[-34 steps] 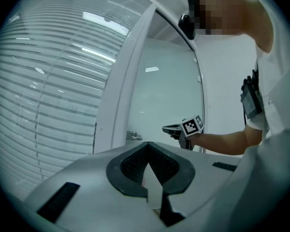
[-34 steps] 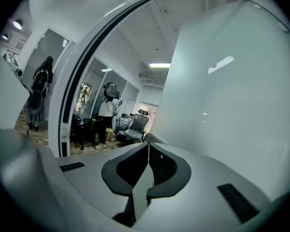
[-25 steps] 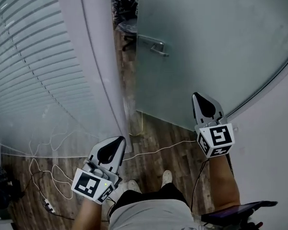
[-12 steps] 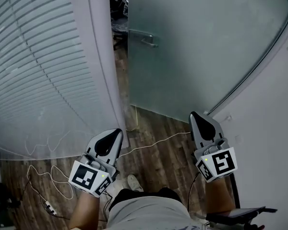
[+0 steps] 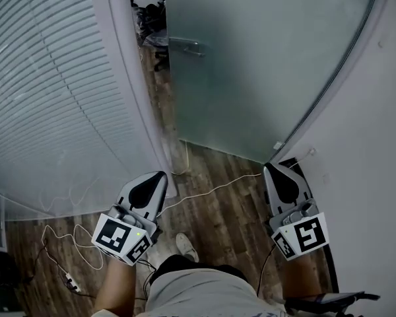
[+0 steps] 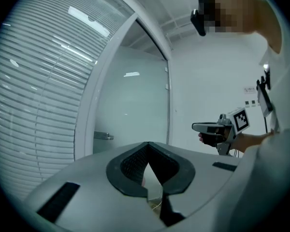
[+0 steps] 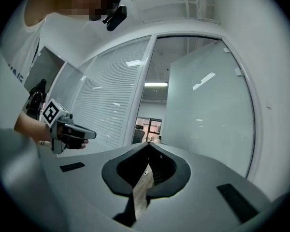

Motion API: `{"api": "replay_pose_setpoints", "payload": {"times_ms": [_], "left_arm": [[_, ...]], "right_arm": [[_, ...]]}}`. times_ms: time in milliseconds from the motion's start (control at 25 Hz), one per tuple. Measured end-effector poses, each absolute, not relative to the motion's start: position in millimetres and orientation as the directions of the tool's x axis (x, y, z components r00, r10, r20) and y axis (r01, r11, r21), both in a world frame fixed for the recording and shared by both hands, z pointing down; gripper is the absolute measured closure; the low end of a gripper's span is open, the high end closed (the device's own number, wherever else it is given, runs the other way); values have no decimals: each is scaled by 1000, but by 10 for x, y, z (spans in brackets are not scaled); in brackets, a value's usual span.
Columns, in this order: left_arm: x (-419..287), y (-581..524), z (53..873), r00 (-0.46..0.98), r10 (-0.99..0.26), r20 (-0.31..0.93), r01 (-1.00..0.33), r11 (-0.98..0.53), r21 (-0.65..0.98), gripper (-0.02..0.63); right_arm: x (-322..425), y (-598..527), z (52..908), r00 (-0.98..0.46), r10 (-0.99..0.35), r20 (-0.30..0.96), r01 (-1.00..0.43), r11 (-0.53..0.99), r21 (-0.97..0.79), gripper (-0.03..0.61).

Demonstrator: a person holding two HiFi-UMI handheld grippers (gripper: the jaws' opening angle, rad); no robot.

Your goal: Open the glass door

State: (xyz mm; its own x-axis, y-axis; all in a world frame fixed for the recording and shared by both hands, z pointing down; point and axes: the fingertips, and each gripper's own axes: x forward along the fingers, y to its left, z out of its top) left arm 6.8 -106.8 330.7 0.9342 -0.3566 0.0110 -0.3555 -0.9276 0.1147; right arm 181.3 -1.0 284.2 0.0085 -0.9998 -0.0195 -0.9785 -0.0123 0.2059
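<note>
The frosted glass door (image 5: 251,65) stands swung open, away from me, with its metal handle (image 5: 185,45) at the free edge by the doorway. In the left gripper view the door (image 6: 130,105) and the handle (image 6: 103,136) lie well ahead. My left gripper (image 5: 160,175) is shut and holds nothing, low beside the white door post (image 5: 135,91). My right gripper (image 5: 269,167) is shut and empty near the door's hinge side, clear of the glass. In the right gripper view its jaws (image 7: 148,144) meet, with the door (image 7: 203,115) at the right.
A glass wall with white blinds (image 5: 46,91) runs along the left. To the right is a white wall (image 5: 376,144). A white cable (image 5: 211,190) crosses the wooden floor by my shoe (image 5: 185,246), and a power strip (image 5: 69,284) lies at lower left. Chairs (image 5: 148,15) stand beyond the doorway.
Both grippers have drawn back toward me from the door, the right one farther. The door's handle edge now sits farther off and higher in the head view.
</note>
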Motion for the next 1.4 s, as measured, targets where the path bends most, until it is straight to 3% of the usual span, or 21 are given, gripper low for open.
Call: {"api": "replay_pose_setpoints", "payload": {"times_ms": [600, 1400], "left_arm": [[-415, 202, 3288, 944, -329, 36, -331, -940, 86, 615], [-1027, -81, 3140, 951, -308, -8, -307, -948, 79, 615]], "right_arm": [[1337, 1431, 2878, 63, -996, -64, -983, -73, 171, 578], [688, 1221, 2785, 90, -994, -55, -977, -99, 191, 578]]}}
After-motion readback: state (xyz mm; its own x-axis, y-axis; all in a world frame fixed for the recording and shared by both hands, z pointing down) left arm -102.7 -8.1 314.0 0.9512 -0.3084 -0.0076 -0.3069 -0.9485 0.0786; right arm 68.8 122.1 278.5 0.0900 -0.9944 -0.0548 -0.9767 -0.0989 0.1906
